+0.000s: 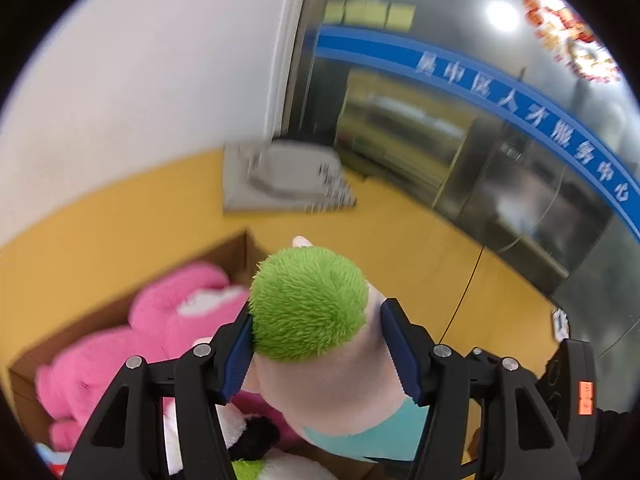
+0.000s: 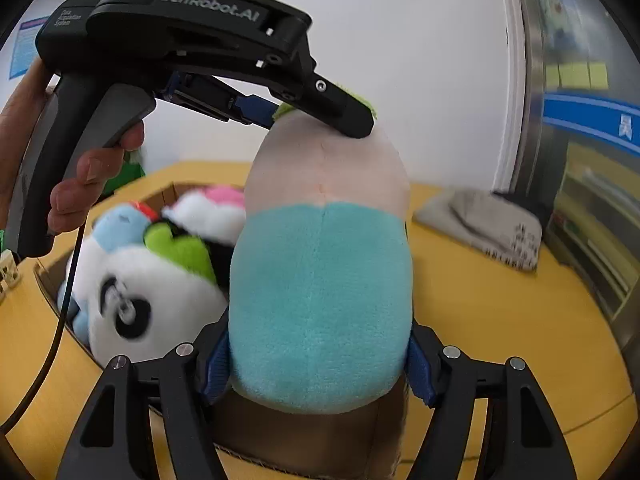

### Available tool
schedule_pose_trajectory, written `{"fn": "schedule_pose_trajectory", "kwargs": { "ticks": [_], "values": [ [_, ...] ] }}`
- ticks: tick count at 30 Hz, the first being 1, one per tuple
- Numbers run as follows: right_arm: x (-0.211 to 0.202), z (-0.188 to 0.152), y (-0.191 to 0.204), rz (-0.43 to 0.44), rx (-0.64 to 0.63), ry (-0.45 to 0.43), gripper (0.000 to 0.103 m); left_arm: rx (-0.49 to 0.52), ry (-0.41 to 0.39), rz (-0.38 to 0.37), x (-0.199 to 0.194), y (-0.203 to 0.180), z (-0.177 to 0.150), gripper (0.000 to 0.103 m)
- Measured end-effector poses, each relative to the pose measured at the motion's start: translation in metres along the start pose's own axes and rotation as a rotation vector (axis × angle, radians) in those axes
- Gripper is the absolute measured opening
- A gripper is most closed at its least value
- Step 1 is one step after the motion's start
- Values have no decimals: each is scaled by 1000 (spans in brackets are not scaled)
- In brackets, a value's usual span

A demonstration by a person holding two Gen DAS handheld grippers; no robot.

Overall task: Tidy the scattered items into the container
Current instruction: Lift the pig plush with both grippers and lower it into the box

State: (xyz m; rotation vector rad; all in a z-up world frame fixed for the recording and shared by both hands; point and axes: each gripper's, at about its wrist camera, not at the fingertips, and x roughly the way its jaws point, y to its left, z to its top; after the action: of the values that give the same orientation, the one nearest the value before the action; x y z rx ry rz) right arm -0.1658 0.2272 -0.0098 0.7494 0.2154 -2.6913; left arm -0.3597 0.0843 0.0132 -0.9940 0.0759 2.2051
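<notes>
1. The left gripper (image 1: pixel 316 344) clamps the green-haired head of a doll (image 1: pixel 320 328). In the right wrist view it comes in from 10 o'clock, worked by a bare hand (image 2: pixel 86 184).
2. The right gripper (image 2: pixel 320 364) clamps the same doll low on its teal body (image 2: pixel 320 300), pads pressing into the plush.
3. The doll hangs upright over the near end of the box (image 2: pixel 304 436), with the table (image 2: pixel 500 340) beyond it.
4. The box already holds a panda (image 2: pixel 136 296) at 9 o'clock and a pink bear (image 1: pixel 132 336) behind it, so free room looks scarce.
5. My advice: lower both ends together, tip the doll into the gap at 6 o'clock, then release the bottom grip first so the head grip can steer it.
6. Risk: plush springs back and may ride up on the panda.
7. The table is smooth yellow. A grey pad (image 1: pixel 280 180) lies at 12 o'clock against a white wall (image 1: pixel 140 60); glass doors with a blue band (image 1: pixel 520 108) stand at 2 o'clock.
</notes>
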Motion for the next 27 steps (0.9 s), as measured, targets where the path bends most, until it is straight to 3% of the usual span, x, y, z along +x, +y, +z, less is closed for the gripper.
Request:
{"fn": "schedule_pose_trajectory", "kwargs": {
  "ticks": [4,9,14,19,20,22,25,27],
  "values": [
    [-2,-20,-4,-5,29,87,75,0,56,-78,29,0,-15,60],
    [-6,-31,-6,-10,49,179,77,31,166,-39,65,-6,-24,61],
    [-6,-27,-5,3,37,230,81,25,195,-39,77,-3,-25,63],
    [-49,-5,-11,29,4,123,83,61,215,14,87,-12,-28,64],
    [-53,-1,-12,46,-4,116,82,62,218,20,88,-13,-28,64],
    [-34,0,-14,55,-24,180,59,61,223,27,90,-14,-29,65],
    [-1,-13,-13,94,-15,293,56,84,217,56,85,-20,-30,65],
    [0,-19,-12,110,-9,299,56,95,163,65,70,-24,-29,64]
  ]
}}
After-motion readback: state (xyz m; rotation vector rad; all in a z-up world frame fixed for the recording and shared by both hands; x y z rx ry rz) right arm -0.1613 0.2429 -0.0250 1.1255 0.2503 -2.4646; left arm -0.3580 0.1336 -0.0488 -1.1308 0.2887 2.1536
